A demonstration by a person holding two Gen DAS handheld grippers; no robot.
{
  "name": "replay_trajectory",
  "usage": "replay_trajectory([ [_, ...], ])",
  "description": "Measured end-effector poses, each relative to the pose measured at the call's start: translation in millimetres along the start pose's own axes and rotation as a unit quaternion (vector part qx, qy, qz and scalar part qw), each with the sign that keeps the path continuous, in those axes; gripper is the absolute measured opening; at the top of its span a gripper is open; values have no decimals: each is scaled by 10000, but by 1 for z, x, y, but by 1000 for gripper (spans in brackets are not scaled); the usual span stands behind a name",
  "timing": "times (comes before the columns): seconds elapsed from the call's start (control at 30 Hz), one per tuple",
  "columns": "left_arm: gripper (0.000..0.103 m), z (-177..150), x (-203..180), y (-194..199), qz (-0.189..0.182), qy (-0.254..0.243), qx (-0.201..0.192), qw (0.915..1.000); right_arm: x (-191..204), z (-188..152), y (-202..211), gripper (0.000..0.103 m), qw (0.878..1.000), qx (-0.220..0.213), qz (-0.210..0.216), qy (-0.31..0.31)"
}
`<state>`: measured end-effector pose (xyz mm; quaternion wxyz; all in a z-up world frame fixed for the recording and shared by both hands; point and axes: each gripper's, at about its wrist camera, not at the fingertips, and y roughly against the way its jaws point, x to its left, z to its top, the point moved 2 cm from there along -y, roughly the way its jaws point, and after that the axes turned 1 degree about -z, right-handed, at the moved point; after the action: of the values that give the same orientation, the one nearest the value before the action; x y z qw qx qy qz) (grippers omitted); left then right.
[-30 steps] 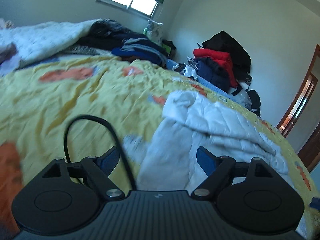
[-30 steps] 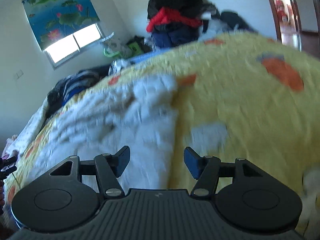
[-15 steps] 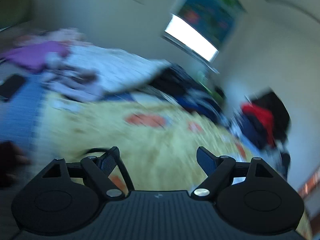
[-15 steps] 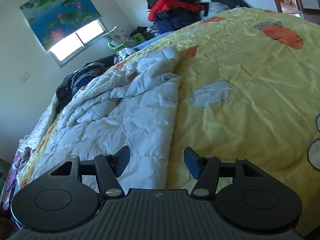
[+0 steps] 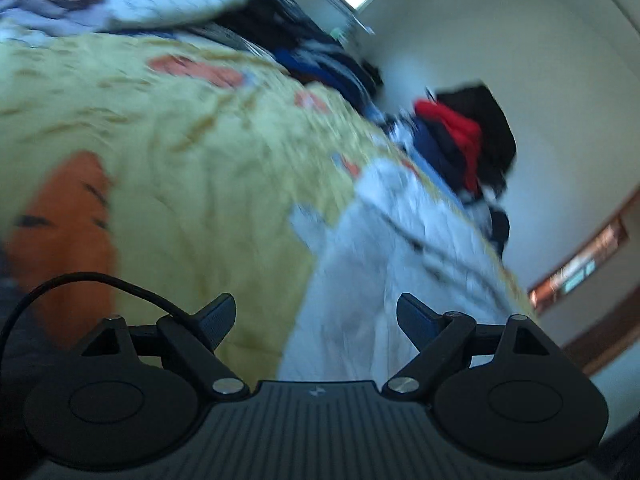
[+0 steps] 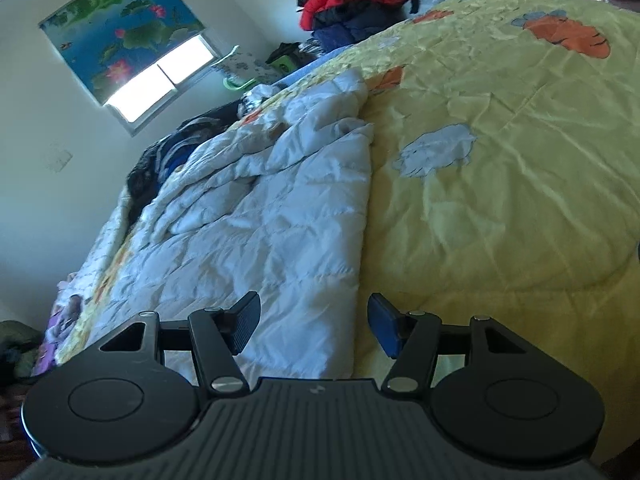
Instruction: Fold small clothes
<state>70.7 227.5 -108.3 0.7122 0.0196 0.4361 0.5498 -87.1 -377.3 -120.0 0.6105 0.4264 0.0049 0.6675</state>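
A yellow bedspread [image 6: 520, 168] with orange and grey cartoon patches covered the bed and filled most of both views. On it lay the white quilted garment [image 6: 272, 216], partly flattened, with its near hem reaching toward the right gripper and its crumpled upper part pointing toward the window [image 6: 160, 80]. In the blurred left wrist view the same garment [image 5: 392, 256] lay right of centre on the bedspread [image 5: 180, 152]. A pile of dark, red and navy clothes [image 6: 352, 0] rested at the far edge of the bed. The right gripper [image 6: 314, 326] hovered over the garment's near edge, its jaws spread apart and holding nothing. The left gripper [image 5: 316, 320] likewise had its jaws spread apart and empty, above the garment's edge. A black cable [image 5: 100, 282] arched beside its left finger.
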Motion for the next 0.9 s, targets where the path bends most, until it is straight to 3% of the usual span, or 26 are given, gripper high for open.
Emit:
replay_trajectory([
  [0.1,88,-10,-6,-21,187,-462,175,9986,-4,-7,1,61,9995,54,270,-161],
  [0.17,88,-18,-3,-26,164,-497,215,9984,-7,-11,1,59,9987,16,439,-270],
  [0.27,88,-22,-1,-23,-116,-576,181,9981,-10,-14,-1,54,9956,57,778,-522],
  [0.33,88,-28,0,-22,-516,-506,302,9969,-8,-17,-3,51,9936,108,937,-625],
  [0.53,87,-41,-5,-17,-1083,-689,559,9901,2,-29,0,50,9893,480,1285,-492],
  [0.67,68,-52,-13,-19,-1267,-944,809,9841,-4,-38,3,49,9817,611,1566,-895],
  [0.77,38,-57,-17,-23,-1386,-955,1150,9790,-7,-43,2,49,9759,663,1735,-1148],
  [0.9,17,-62,-24,-17,-1313,-1073,1172,9785,-1,-48,3,44,9742,786,1761,-1173],
])
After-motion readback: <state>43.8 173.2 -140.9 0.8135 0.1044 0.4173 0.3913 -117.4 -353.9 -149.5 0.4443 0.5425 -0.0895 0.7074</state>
